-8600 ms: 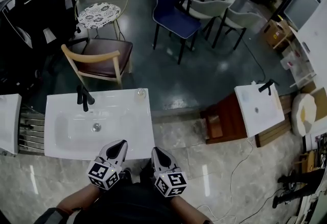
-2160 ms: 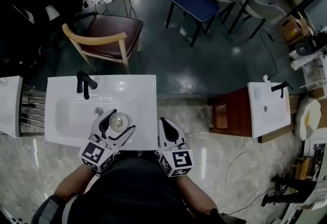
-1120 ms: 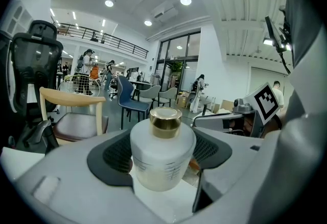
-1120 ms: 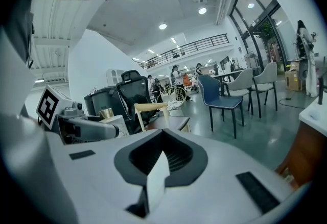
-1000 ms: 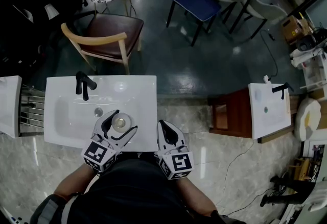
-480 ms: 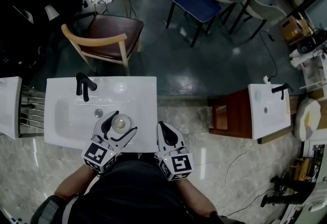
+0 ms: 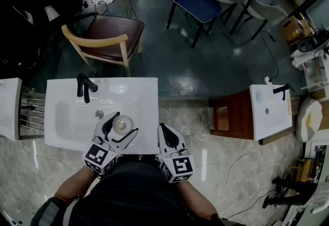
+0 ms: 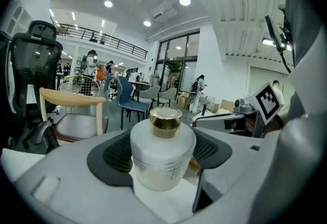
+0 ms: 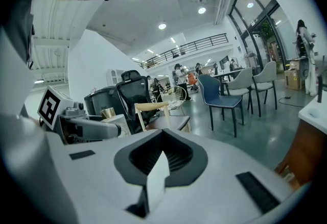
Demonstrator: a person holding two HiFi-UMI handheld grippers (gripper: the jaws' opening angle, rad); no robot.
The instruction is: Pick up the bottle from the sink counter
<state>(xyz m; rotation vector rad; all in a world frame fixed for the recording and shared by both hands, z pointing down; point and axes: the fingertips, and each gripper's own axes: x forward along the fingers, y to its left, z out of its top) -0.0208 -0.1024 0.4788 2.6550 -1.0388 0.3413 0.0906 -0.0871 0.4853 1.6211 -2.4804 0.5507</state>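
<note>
A round white frosted bottle [image 8: 162, 154] with a gold cap [image 8: 165, 118] sits between the jaws of my left gripper [image 8: 163, 159], which is shut on it. In the head view the bottle [image 7: 120, 125] shows from above, held over the front right part of the white sink [image 7: 72, 135], with the left gripper [image 7: 120, 126] around it. My right gripper [image 7: 168, 140] hangs just right of the sink's front corner, its jaws closed with nothing between them. In the right gripper view the right gripper [image 9: 162, 156] points toward the chairs, and the bottle's cap [image 9: 107, 112] shows small at the left.
A black tap [image 7: 84, 86] stands at the sink's back left and a drain [image 7: 99, 114] lies mid-basin. A wooden chair [image 7: 105, 45] is behind the sink. A second small sink [image 7: 267, 111] on a wooden stand is at the right. Blue and grey chairs stand farther back.
Much earlier the bottle stood on the sink's back right corner and both grippers were at the front edge. Over the last second nothing has visibly moved.
</note>
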